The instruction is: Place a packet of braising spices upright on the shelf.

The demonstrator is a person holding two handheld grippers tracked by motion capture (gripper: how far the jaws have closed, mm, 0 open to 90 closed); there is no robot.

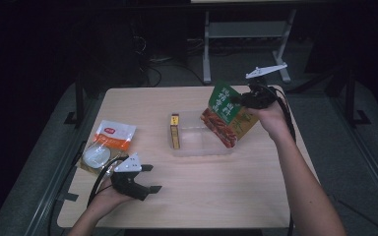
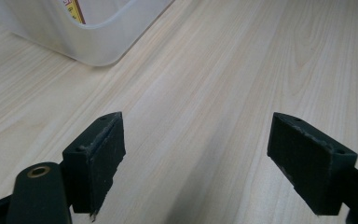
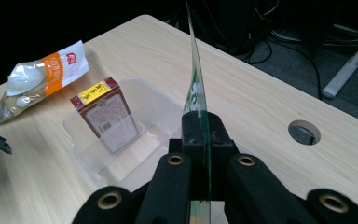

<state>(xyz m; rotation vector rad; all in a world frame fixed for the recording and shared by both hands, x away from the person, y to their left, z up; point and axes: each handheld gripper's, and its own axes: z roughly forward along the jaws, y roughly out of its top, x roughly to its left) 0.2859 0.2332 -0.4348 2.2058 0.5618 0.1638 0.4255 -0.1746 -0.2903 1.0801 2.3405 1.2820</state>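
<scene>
My right gripper [image 1: 246,101] is shut on the edge of a green and red snack bag [image 1: 228,115], which hangs tilted over the right end of a clear plastic bin [image 1: 199,149]. In the right gripper view the bag [image 3: 196,88] shows edge-on, pinched between the black jaws of the right gripper [image 3: 204,128]. A red box with a yellow label [image 1: 175,131] stands inside the bin at its left end. My left gripper [image 1: 150,178] rests open near the table's front left, nothing between its fingers [image 2: 100,154].
An orange and white pouch [image 1: 106,144] with pale round contents lies at the table's left side. A round cable hole [image 3: 304,132] sits in the tabletop by the right gripper. Metal stand legs and cables are on the floor behind the table.
</scene>
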